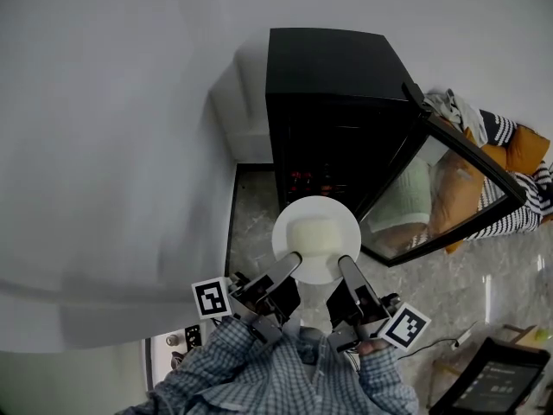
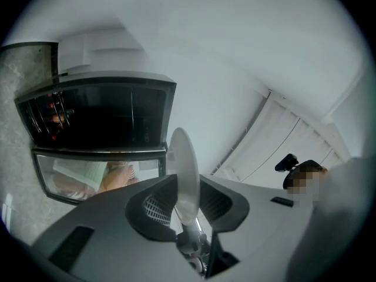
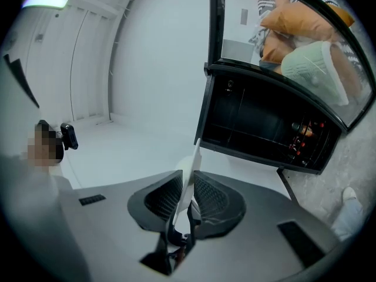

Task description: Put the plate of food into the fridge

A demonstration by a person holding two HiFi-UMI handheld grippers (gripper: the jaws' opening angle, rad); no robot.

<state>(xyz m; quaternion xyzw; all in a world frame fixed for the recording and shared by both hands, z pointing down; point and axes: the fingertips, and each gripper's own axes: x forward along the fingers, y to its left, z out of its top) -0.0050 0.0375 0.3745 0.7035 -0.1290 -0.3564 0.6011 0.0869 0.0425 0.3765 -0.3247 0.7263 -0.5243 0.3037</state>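
A white plate [image 1: 316,236] with a pale mound of food on it is held level in front of the small black fridge [image 1: 333,102]. The fridge's glass door [image 1: 449,188] stands swung open to the right. My left gripper [image 1: 289,271] is shut on the plate's near left rim and my right gripper [image 1: 344,266] on its near right rim. In the left gripper view the plate [image 2: 185,175] shows edge-on between the pads of the left gripper [image 2: 187,203]. The right gripper view shows the same plate [image 3: 189,172] clamped in the right gripper [image 3: 188,200], with the fridge's dark inside [image 3: 264,122] ahead.
Reddish bottles or cans [image 1: 311,180] lie on a shelf inside the fridge. Orange cushions and striped cloth [image 1: 510,158] lie past the door. A dark screen device [image 1: 492,379] and a cable sit on the marble floor at lower right. A white wall stands to the left.
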